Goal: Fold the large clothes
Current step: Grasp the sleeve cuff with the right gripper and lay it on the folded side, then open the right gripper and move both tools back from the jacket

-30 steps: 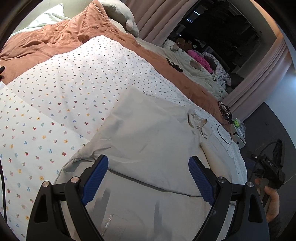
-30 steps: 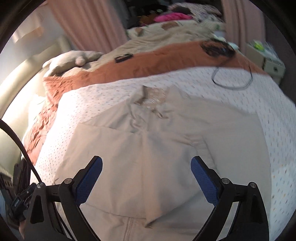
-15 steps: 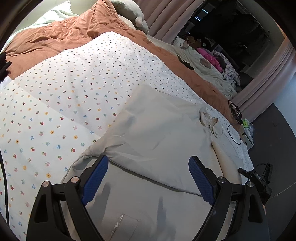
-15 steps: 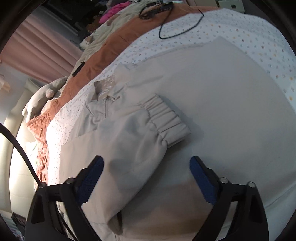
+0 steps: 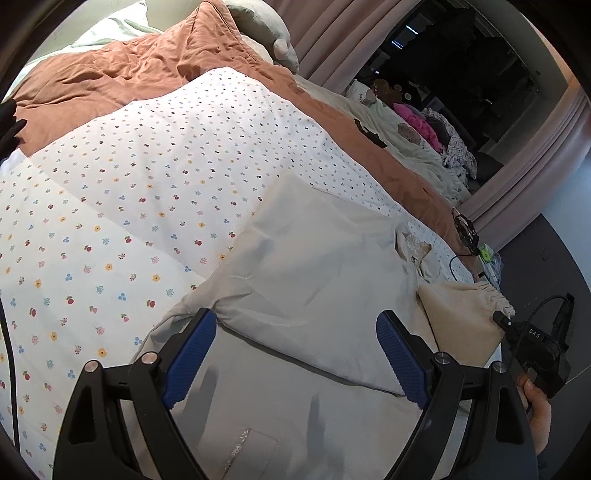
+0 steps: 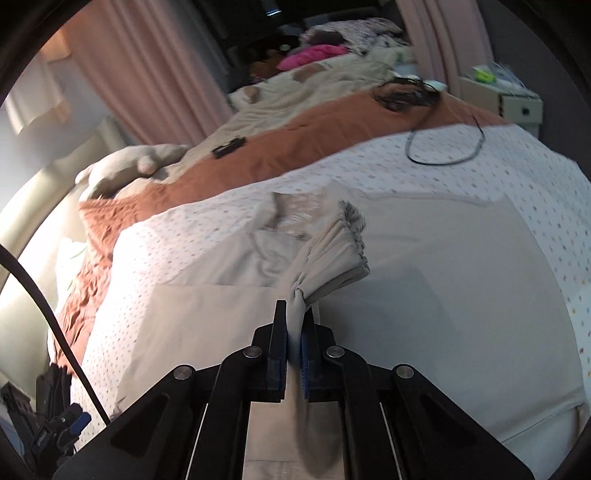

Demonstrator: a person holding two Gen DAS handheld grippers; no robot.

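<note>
A large beige jacket (image 5: 314, 280) lies spread on the flower-dotted bed sheet (image 5: 129, 192), with its collar (image 6: 295, 210) toward the brown blanket. My left gripper (image 5: 295, 358) is open and empty, hovering over the jacket's near part. My right gripper (image 6: 292, 332) is shut on the jacket's sleeve (image 6: 325, 266) just behind its ribbed cuff (image 6: 351, 240) and holds it lifted above the jacket body (image 6: 443, 295). In the left wrist view the lifted sleeve (image 5: 461, 314) and the right gripper's black body show at the right edge.
A brown blanket (image 5: 110, 74) and pillows (image 5: 258, 29) lie beyond the sheet. A black cable (image 6: 443, 147) loops on the sheet's far right. Piled clothes (image 6: 317, 51), pink curtains (image 6: 155, 66) and a small cabinet (image 6: 517, 99) stand behind.
My right gripper has closed on the sleeve near the cuff and lifted it off the jacket. The left gripper stays open and has barely moved.
</note>
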